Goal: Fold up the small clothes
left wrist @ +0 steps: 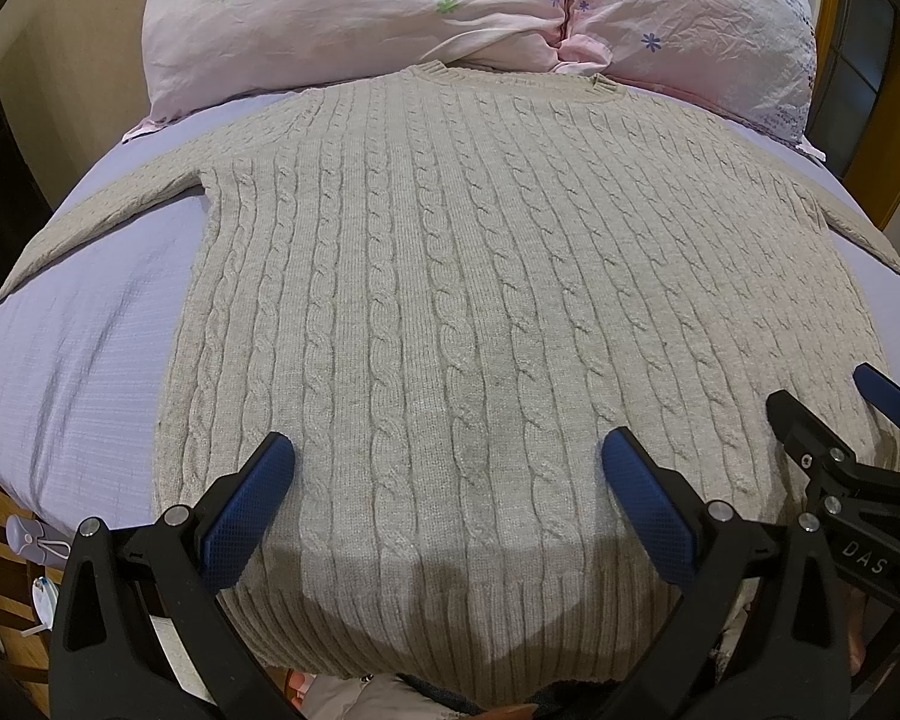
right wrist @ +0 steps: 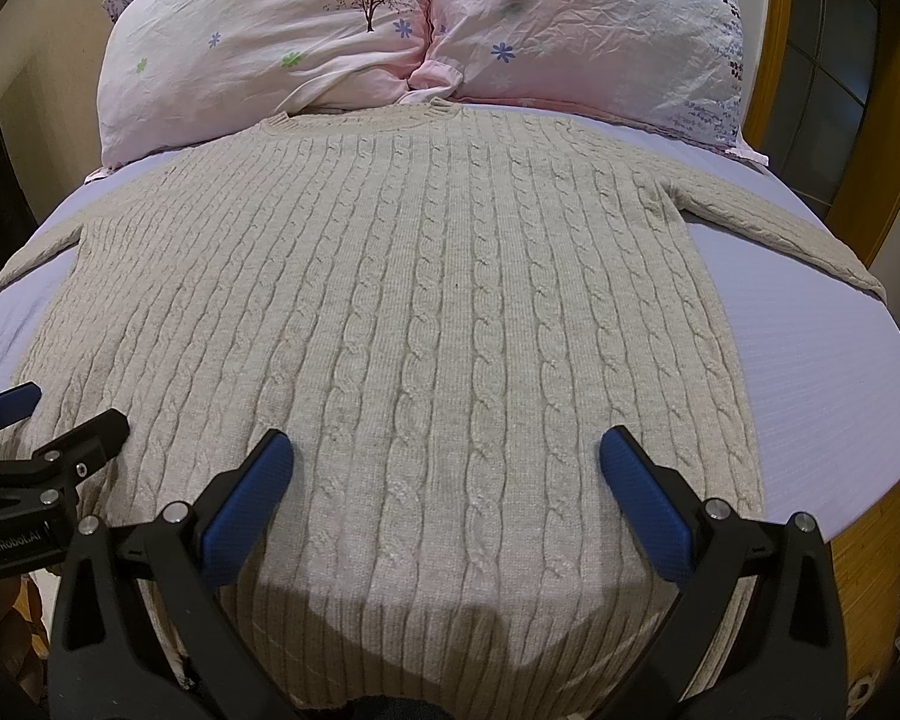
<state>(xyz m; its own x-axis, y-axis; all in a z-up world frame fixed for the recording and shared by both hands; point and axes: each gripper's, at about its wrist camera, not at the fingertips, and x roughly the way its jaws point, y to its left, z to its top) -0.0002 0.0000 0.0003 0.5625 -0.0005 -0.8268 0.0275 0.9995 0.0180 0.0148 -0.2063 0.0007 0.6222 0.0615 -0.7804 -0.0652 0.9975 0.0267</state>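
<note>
A beige cable-knit sweater (left wrist: 450, 276) lies flat and spread out on a lavender bed sheet (left wrist: 96, 324), collar far, ribbed hem near me, both sleeves stretched out to the sides. It also fills the right wrist view (right wrist: 426, 312). My left gripper (left wrist: 447, 456) is open and empty, hovering above the hem's left half. My right gripper (right wrist: 444, 456) is open and empty above the hem's right half. The right gripper shows at the right edge of the left wrist view (left wrist: 834, 408); the left gripper shows at the left edge of the right wrist view (right wrist: 48, 414).
Two pink flowered pillows (left wrist: 390, 18) lie just beyond the collar. The sheet (right wrist: 822, 372) ends at the bed edge on both sides. A wooden door frame (right wrist: 810, 138) stands at the right. Small items (left wrist: 36, 546) sit on a wooden surface at the lower left.
</note>
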